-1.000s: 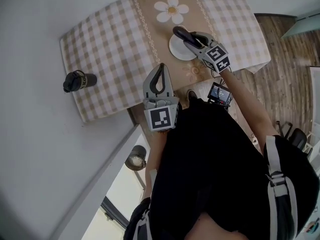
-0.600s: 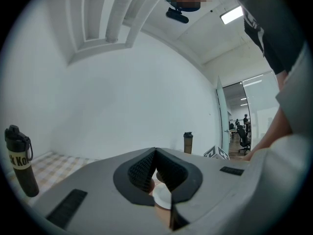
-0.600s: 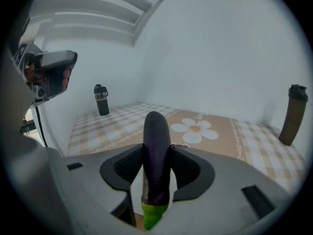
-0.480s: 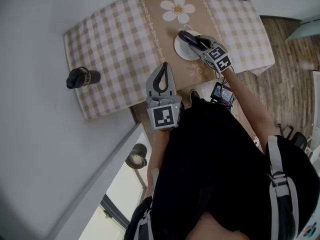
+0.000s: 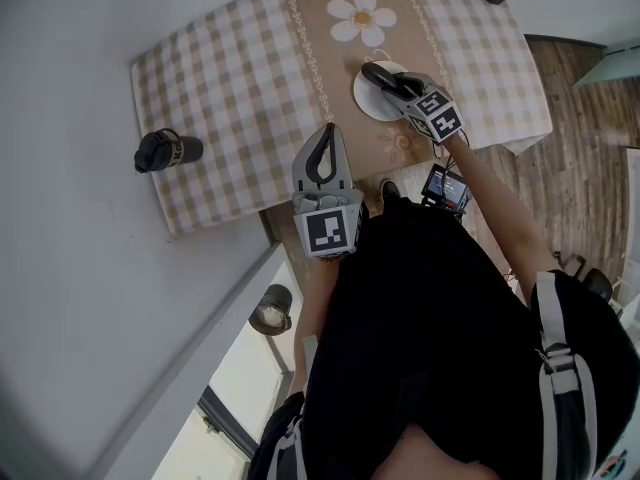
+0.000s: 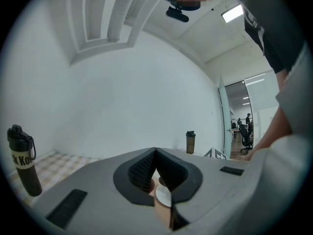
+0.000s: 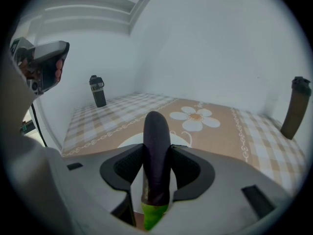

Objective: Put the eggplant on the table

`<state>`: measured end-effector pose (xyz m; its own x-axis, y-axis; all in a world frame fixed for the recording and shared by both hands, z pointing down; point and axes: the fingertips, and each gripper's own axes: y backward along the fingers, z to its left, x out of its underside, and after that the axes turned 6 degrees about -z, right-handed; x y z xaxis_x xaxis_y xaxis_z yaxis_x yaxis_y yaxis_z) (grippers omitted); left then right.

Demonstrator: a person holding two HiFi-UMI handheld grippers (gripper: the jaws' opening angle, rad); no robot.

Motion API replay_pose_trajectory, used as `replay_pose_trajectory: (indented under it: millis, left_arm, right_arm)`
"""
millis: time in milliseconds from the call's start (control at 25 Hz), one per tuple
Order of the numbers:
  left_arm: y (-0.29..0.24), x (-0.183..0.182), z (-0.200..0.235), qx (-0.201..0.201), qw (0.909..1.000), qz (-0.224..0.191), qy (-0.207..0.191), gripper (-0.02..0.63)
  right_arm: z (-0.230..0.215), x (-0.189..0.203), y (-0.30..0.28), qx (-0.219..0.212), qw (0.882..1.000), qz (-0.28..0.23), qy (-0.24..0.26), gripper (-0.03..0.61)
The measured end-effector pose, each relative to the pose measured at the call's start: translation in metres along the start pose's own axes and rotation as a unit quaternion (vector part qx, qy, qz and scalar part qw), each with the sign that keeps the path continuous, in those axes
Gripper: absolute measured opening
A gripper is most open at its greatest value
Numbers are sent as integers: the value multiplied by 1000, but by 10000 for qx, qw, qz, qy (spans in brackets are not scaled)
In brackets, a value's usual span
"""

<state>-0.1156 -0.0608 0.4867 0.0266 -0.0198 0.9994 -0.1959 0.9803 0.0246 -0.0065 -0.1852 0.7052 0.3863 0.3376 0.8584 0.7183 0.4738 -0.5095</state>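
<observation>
**Eggplant pinched in your right gripper, low over the white plate**

Your right gripper (image 7: 156, 150) pinches the eggplant (image 7: 156, 146) between its black ribbed pads. The eggplant is a long, smooth, glossy dark-purple body. Its rounded tip points away from you, and its green stem end is tucked back between the matte grey jaw arms. In the head view it lies over a round white plate (image 5: 366, 106) on the table (image 5: 230, 78). A beige-and-white checked tablecloth (image 5: 470, 48) covers the table. Down the cloth's middle runs a tan band printed with a white daisy (image 5: 365, 18).

Your left gripper (image 6: 155, 152) points level at the near table edge. Its pad tips are pressed together, and nothing is between them.

A squat dark bottle (image 5: 165, 151) with a pale band stands near the cloth's left edge. A taller dark bottle (image 7: 295, 106) stands at the far right corner.

Compared with a second ago, your right gripper has sunk a little toward the plate, still clamped on the eggplant. Your left gripper has kept its place.

The right gripper and the eggplant cover part of the plate, so you cannot tell whether the eggplant touches it. In the right gripper view, only an arc of the plate's rim shows past the jaws. The frame's top edge cuts off the tall bottle in the head view. Your own torso hides the floor below the near table edge.
</observation>
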Motion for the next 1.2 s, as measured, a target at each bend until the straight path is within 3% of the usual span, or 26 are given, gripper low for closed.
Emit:
replay_pose_trajectory:
  millis: [600,1200]
  left_arm:
    - [3,4,7,-81,9999,58,33,8]
    - [5,6,6,-17,10000,63,-19,8]
  right_arm:
    - [2,8,-2,94,9994,302,107,187]
    - [4,-7,4,104,9999,-56,-59,233]
